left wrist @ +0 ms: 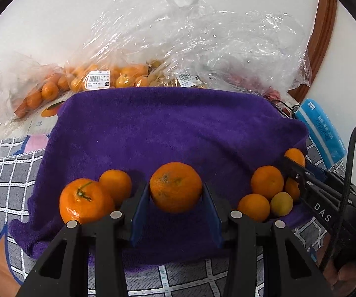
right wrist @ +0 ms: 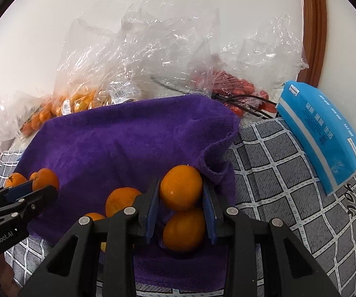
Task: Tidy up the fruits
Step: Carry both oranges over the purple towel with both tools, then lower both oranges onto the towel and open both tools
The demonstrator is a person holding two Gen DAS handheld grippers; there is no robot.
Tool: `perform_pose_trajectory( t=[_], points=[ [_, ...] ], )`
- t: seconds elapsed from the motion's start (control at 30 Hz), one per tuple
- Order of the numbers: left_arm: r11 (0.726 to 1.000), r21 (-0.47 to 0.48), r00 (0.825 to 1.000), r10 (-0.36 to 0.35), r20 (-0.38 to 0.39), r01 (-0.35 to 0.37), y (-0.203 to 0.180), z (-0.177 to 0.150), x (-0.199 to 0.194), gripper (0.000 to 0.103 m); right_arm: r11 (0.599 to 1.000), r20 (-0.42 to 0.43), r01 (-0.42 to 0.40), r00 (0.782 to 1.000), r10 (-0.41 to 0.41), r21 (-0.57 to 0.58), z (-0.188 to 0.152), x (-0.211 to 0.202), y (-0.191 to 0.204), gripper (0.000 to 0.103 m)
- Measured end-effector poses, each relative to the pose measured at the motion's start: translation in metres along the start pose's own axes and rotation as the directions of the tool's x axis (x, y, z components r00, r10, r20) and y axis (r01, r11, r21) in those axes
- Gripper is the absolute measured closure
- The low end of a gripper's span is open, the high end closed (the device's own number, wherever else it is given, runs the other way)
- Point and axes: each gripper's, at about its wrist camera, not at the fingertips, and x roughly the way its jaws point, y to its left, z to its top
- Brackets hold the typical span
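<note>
A purple towel (left wrist: 168, 128) lies on the table, also in the right wrist view (right wrist: 118, 143). My left gripper (left wrist: 176, 190) is shut on a large mandarin (left wrist: 176, 186), held just above the towel. Two mandarins (left wrist: 84, 200) lie to its left, and a cluster of several small ones (left wrist: 267, 182) to its right. My right gripper (right wrist: 181, 188) is shut on a mandarin (right wrist: 181, 186) at the towel's right edge, above another mandarin (right wrist: 184, 230). Two more mandarins (right wrist: 121, 200) lie left of it. The right gripper shows at the right of the left wrist view (left wrist: 299, 170).
Clear plastic bags of oranges (left wrist: 98, 79) and red fruit (right wrist: 235, 86) stand behind the towel against the white wall. A blue tissue pack (right wrist: 326, 136) lies at right on the grey checked tablecloth (right wrist: 277, 173). A wooden frame (right wrist: 313, 24) is at the back right.
</note>
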Motion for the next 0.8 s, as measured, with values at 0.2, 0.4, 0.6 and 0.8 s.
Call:
perform_pose_trajectory(
  t=[0.2, 0.4, 0.6, 0.8],
  points=[
    [1.0, -0.001, 1.0, 0.007, 0.003, -0.007, 0.0005, -0.0032, 0.003, 0.061, 1.0, -0.001, 0.003, 1.0, -0.003, -0.009, -0.0041, 0.0043, 0.0019, 0.07],
    [1.0, 0.006, 1.0, 0.006, -0.002, -0.006, -0.001, -0.0058, 0.0056, 0.061, 1.0, 0.005, 0.018, 1.0, -0.018, -0.022, -0.0059, 0.0046, 0.0037, 0.07],
    [1.0, 0.018, 1.0, 0.009, -0.004, -0.009, -0.0032, -0.007, 0.0085, 0.061, 0.999, 0.008, 0.027, 1.0, -0.027, -0.034, -0.0066, 0.0043, 0.0056, 0.07],
    [1.0, 0.017, 1.0, 0.006, 0.004, -0.006, -0.0039, -0.0083, 0.0097, 0.061, 0.999, 0.008, 0.026, 1.0, -0.025, -0.033, -0.0062, 0.0049, 0.0048, 0.07]
  ],
)
